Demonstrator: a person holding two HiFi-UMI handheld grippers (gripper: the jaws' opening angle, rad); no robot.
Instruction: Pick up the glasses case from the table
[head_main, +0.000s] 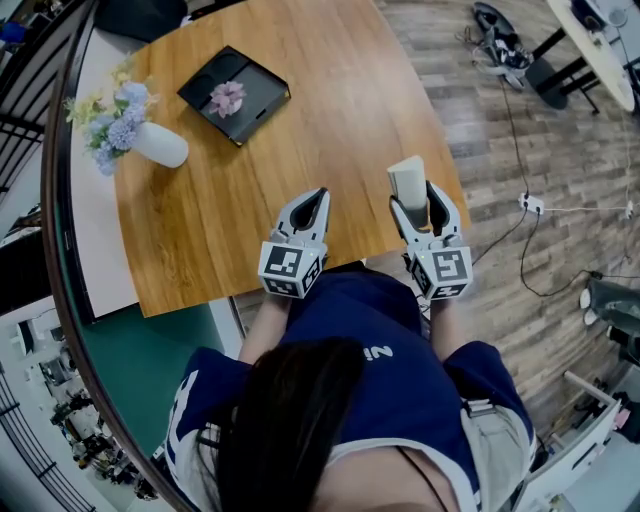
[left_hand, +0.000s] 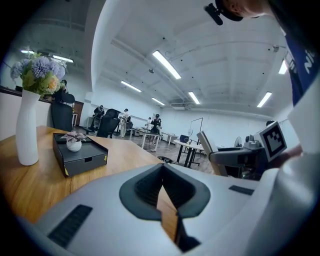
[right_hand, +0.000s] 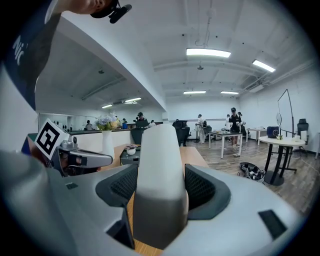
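Glasses case (head_main: 407, 178) is clamped upright across its lower body by the right hand-held gripper (head_main: 418, 203), at the surface's (head_main: 330, 120) five o'clock edge. It is judged rigid, light and smooth, so a mid-body hold suits. The left hand-held gripper (head_main: 316, 200) is closed, empty.

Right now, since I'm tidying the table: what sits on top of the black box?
A small potted plant, pinkish leaves in a white pot, stands on the black box. Whatever lies inside the box is covered.
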